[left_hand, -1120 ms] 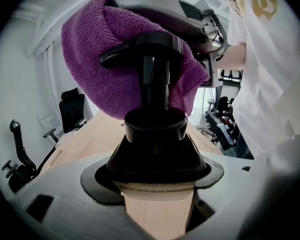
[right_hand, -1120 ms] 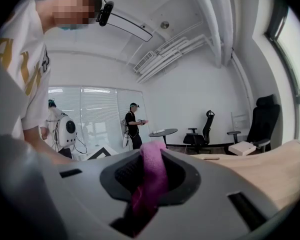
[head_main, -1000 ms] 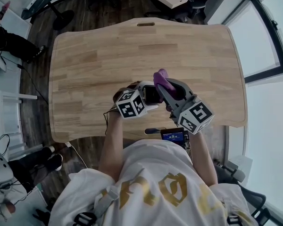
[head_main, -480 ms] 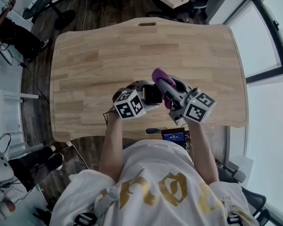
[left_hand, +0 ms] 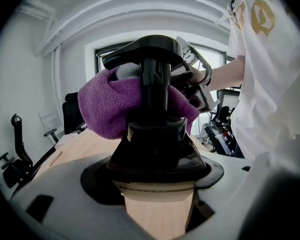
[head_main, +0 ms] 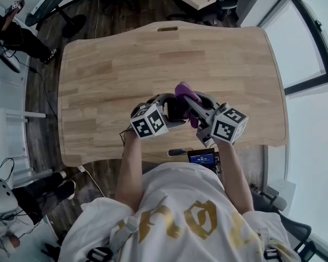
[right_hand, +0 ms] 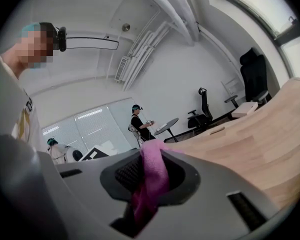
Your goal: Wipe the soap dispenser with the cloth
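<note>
1. holding. the left gripper (head_main: 168, 111) is clamped on the black soap dispenser (left_hand: 155, 114), with its jaws closed against the lower body. we judge this low grip to be deliberate: it leaves the neck and the pump head (left_hand: 140, 51) exposed for wiping. the dispenser is held over the near part of the table (head_main: 126, 64), close to the person's chest, where both grippers can meet at it. whether its base rests on the wood or is raised clear of it we cannot tell.

2. wiping tool. the right gripper (right_hand: 147, 184) is pinched shut on the purple cloth (right_hand: 152, 166), and a fold of it runs between the jaws. we judge that gripping one fold leaves the remainder loose enough to drape over the work.

3. contact. in the left gripper view the cloth is bunched around the neck of the dispenser, just below the pump head, and shows on both sides of it. in the head view the two grippers angle toward each other and their tips meet at the dispenser.

4. status. we judge the wipe to be under way on the upper part. the lower body is covered by the left jaws and would need a change of grip before the cloth could reach it.
</note>
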Tool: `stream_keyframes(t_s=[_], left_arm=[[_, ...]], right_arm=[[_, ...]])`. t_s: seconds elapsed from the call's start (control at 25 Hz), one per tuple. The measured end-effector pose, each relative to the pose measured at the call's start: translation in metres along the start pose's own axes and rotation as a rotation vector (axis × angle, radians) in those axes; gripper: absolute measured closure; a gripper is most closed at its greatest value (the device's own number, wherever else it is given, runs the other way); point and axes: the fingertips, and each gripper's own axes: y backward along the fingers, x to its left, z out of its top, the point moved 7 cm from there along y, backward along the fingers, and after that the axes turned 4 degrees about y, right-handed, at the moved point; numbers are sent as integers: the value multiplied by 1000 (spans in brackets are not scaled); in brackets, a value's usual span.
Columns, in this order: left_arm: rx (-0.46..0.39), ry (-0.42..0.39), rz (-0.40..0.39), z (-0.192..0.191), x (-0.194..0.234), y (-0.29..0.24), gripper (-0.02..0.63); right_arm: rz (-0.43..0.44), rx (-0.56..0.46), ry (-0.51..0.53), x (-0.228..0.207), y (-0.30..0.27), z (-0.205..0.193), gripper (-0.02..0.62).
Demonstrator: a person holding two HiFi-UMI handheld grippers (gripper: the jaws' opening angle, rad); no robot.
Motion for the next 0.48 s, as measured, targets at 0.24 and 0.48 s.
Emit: stream_keyframes(t_s=[0.24, 0.48], left_arm=[[-51, 70, 2, -6, 3, 2, 244], [-58, 99, 19, -7, 7, 7, 244]], right_arm=[[53, 16, 11, 7, 4, -5, 541], [133, 13, 12, 13, 8, -11, 541]])
